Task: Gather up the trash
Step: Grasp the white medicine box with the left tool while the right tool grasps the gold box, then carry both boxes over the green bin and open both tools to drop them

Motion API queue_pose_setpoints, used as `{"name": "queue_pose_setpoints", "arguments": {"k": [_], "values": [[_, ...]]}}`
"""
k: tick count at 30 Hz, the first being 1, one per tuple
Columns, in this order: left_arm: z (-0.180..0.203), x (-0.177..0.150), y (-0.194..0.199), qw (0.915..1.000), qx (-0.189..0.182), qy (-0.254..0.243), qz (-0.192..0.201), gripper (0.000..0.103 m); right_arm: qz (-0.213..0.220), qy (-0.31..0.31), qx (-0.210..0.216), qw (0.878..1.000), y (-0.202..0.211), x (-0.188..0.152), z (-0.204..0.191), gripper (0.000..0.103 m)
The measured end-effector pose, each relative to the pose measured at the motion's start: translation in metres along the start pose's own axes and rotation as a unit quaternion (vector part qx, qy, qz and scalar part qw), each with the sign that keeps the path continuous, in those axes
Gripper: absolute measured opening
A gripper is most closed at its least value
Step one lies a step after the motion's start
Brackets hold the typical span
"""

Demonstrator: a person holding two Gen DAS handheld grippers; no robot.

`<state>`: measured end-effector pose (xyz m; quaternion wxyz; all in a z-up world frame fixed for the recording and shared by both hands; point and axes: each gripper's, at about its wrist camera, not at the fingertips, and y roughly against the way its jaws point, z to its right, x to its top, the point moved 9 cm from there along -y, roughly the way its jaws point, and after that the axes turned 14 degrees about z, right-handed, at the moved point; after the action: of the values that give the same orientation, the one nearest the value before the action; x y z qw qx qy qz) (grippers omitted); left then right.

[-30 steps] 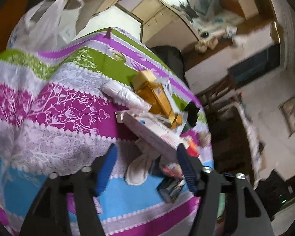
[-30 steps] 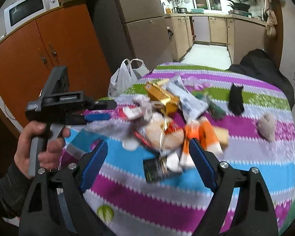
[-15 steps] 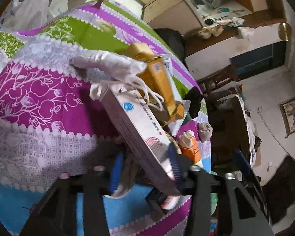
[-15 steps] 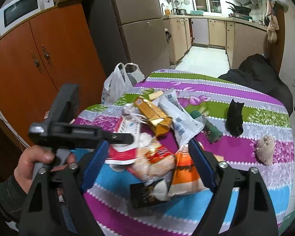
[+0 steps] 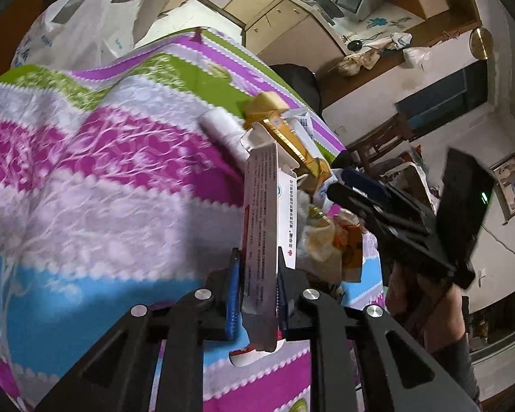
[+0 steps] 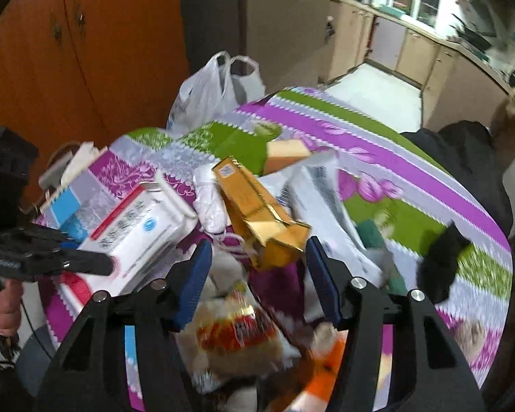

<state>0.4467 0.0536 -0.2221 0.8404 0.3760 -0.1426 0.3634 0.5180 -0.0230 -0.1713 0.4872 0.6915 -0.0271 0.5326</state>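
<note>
My left gripper (image 5: 257, 288) is shut on a flat white and red carton (image 5: 262, 219) and holds it on edge above the striped tablecloth (image 5: 86, 178). The carton also shows at the left of the right wrist view (image 6: 137, 237). My right gripper (image 6: 257, 274) is open, its jaws standing either side of a gold box (image 6: 257, 216) in the trash pile. Below the gold box lies a crumpled snack wrapper (image 6: 237, 333). A white plastic bag (image 6: 213, 92) hangs at the table's far edge; it also shows in the left wrist view (image 5: 75, 31).
A white printed packet (image 6: 329, 199), a rolled white glove (image 6: 209, 199), a black object (image 6: 443, 261) and an orange wrapper (image 6: 326, 367) lie on the table. Orange cabinets (image 6: 86, 51) stand left. A dark chair (image 6: 463, 144) stands at the table's far right.
My left gripper has shut on the white carton and lifted it upright off the pile. My right gripper has moved forward and down over the gold box.
</note>
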Motion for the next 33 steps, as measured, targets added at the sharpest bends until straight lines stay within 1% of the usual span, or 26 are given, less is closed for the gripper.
{"name": "queue_pose_setpoints", "arguments": {"k": [3, 6, 10, 12, 13, 14, 15, 16, 17, 19, 21, 23, 28, 30, 32, 33], "values": [[-0.014, 0.0, 0.013, 1.0, 0.0, 0.007, 0.006, 0.019, -0.014, 0.019, -0.005, 1.0, -0.016, 0.004, -0.002, 0.055], [-0.022, -0.003, 0.014, 1.0, 0.0, 0.009, 0.002, 0.019, -0.017, 0.027, -0.01, 0.999, -0.027, 0.011, -0.002, 0.055], [-0.02, -0.004, 0.01, 0.9999, -0.008, 0.011, -0.001, 0.019, -0.029, 0.044, -0.008, 0.999, -0.044, 0.019, -0.007, 0.055], [-0.018, -0.004, 0.009, 1.0, -0.006, 0.004, 0.001, 0.019, -0.042, 0.049, -0.008, 0.998, -0.055, 0.017, -0.007, 0.05], [-0.017, -0.004, 0.009, 1.0, -0.005, 0.002, 0.002, 0.019, -0.048, 0.05, -0.009, 0.998, -0.057, 0.015, -0.008, 0.044], [-0.016, -0.004, 0.009, 1.0, -0.004, -0.001, 0.003, 0.019, -0.055, 0.057, -0.014, 0.997, -0.061, 0.012, -0.009, 0.035], [-0.016, -0.004, 0.007, 1.0, -0.002, -0.003, 0.004, 0.019, -0.06, 0.06, -0.017, 0.996, -0.061, 0.009, -0.01, 0.031], [-0.017, -0.004, 0.008, 1.0, 0.0, -0.004, 0.005, 0.019, -0.055, 0.06, -0.021, 0.996, -0.059, 0.008, -0.01, 0.028], [-0.016, -0.004, 0.007, 1.0, 0.001, -0.005, 0.005, 0.019, -0.044, 0.057, -0.028, 0.997, -0.055, 0.01, -0.009, 0.025], [-0.016, -0.002, 0.009, 0.9999, 0.005, -0.008, 0.011, 0.019, -0.01, 0.039, -0.04, 0.998, -0.041, 0.02, -0.005, 0.023], [-0.014, 0.002, 0.013, 0.9997, 0.006, -0.011, 0.023, 0.019, 0.025, 0.016, -0.048, 0.998, -0.021, 0.031, -0.002, 0.022], [-0.008, 0.007, 0.02, 0.9991, 0.008, -0.017, 0.038, 0.019, 0.063, -0.009, -0.059, 0.996, 0.008, 0.042, 0.002, 0.022], [0.018, 0.019, 0.038, 0.996, 0.007, -0.049, 0.074, 0.019, 0.125, -0.051, -0.096, 0.986, 0.073, 0.053, 0.012, 0.022], [0.03, 0.023, 0.045, 0.9942, 0.006, -0.063, 0.087, 0.019, 0.147, -0.067, -0.114, 0.98, 0.103, 0.052, 0.018, 0.022], [0.044, 0.025, 0.051, 0.9933, -0.003, -0.068, 0.094, 0.019, 0.162, -0.076, -0.128, 0.976, 0.124, 0.05, 0.022, 0.022], [0.052, 0.025, 0.053, 0.9925, -0.005, -0.074, 0.097, 0.019, 0.171, -0.081, -0.139, 0.972, 0.142, 0.047, 0.025, 0.022]]}}
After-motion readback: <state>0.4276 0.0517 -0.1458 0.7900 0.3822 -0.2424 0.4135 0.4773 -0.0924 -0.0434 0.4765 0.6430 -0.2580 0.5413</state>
